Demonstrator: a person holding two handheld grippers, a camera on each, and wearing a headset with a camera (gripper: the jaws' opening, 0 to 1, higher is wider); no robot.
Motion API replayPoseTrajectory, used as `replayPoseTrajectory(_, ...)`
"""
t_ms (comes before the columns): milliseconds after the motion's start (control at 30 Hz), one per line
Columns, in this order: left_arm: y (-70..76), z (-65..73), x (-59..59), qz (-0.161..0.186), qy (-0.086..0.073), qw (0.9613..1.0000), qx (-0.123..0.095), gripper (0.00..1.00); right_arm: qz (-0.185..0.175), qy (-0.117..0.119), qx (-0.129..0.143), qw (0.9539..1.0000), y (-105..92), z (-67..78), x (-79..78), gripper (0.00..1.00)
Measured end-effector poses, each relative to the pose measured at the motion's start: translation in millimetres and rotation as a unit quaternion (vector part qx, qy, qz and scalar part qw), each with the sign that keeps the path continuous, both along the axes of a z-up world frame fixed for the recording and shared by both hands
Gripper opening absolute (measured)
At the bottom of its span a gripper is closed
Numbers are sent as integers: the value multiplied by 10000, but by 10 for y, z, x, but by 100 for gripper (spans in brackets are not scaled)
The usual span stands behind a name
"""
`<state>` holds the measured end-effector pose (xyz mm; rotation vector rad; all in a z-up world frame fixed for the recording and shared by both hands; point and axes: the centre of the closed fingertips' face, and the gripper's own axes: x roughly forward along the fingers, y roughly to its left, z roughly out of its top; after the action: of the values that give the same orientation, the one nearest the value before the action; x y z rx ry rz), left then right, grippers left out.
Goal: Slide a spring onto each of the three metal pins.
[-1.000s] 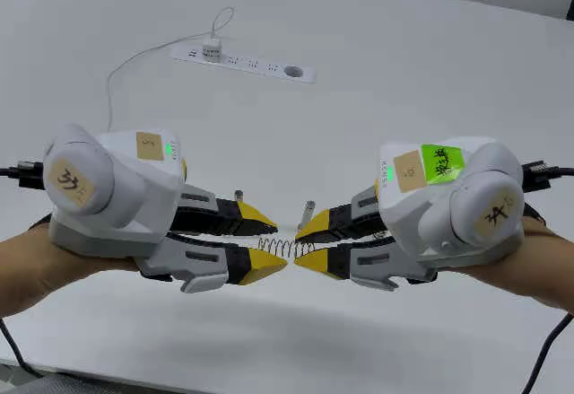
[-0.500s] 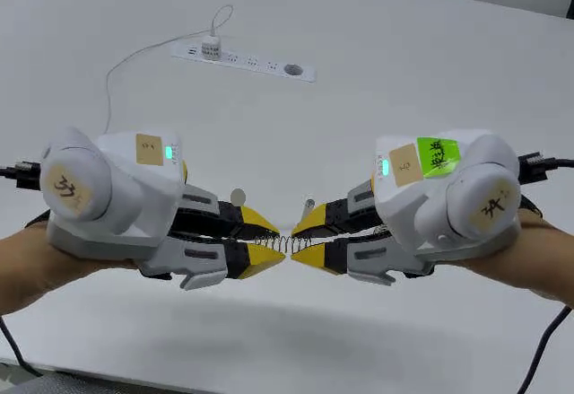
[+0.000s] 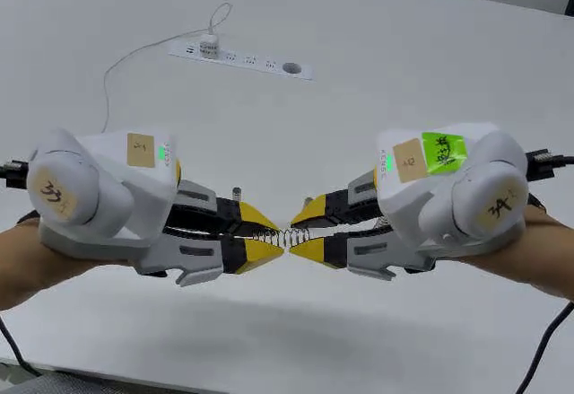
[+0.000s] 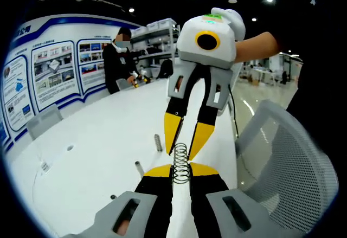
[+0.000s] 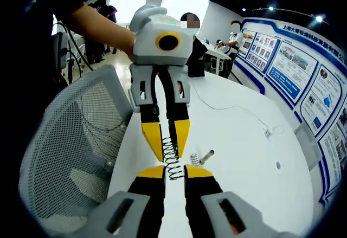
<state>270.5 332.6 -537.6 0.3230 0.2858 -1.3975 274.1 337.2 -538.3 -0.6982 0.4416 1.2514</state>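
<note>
**While two grippers meet nose to nose, one spring hangs between them**

Where the person stands, a broad white surface stretches away, and a grey mesh chair sits pulled up at its near side. Both hands are held low over the front edge. The left gripper and the right gripper point straight at each other, yellow tips almost touching.

Far back on the surface lies a white power strip with a small white plug in it. A thin cable loops off from there toward the left.

Between the tips, lifted clear of the surface, is the spring. It runs level from one gripper to the other. The left gripper has its jaws drawn in on one end of the coil, and the right gripper pinches the other end the same way, so the spring bridges the short gap between them.

From the left gripper view, the metal pins stand upright on the surface just off to the side of the jaws, apart from the spring. The first pin is farther out and the second pin is nearer. Closer yet there is a small dark stub that may be the third, though it is too small to be sure.
</note>
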Motion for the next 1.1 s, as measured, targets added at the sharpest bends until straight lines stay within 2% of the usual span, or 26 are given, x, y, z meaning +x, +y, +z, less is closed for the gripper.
replayPoseTrajectory(100,2,25,4,-11,-26,10000,-40,10,-55,124,86,9999,-14,13,14,14)
replayPoseTrajectory(200,1,40,1,-35,-62,10000,-43,10,-84,129,48,9999,-36,-7,24,14)
replayPoseTrajectory(267,3,45,-3,-47,-90,9999,-37,10,-138,269,145,9994,-32,-7,9,14)
replayPoseTrajectory(400,-4,71,-34,-105,-109,9999,-70,10,-136,375,221,9990,-19,-11,-18,13)
replayPoseTrajectory(600,-21,28,-65,-229,-238,9994,78,10,-2,423,146,9990,-21,-22,-70,12)
replayPoseTrajectory(800,-29,-4,-71,-284,-372,9987,198,10,100,419,136,9990,-21,30,-111,11)
replayPoseTrajectory(900,-28,-9,-69,-287,-451,9982,265,10,26,668,501,9965,11,112,-133,10)
replayPoseTrajectory(967,-32,22,-62,-267,-518,9980,236,10,3,659,523,9965,-7,127,-120,10)
replayPoseTrajectory(1033,-32,55,-58,-258,-588,9977,211,10,-24,683,652,9955,-4,174,-119,10)
replayPoseTrajectory(1100,-31,73,-52,-259,-592,9978,171,10,-31,718,795,9942,7,225,-123,10)
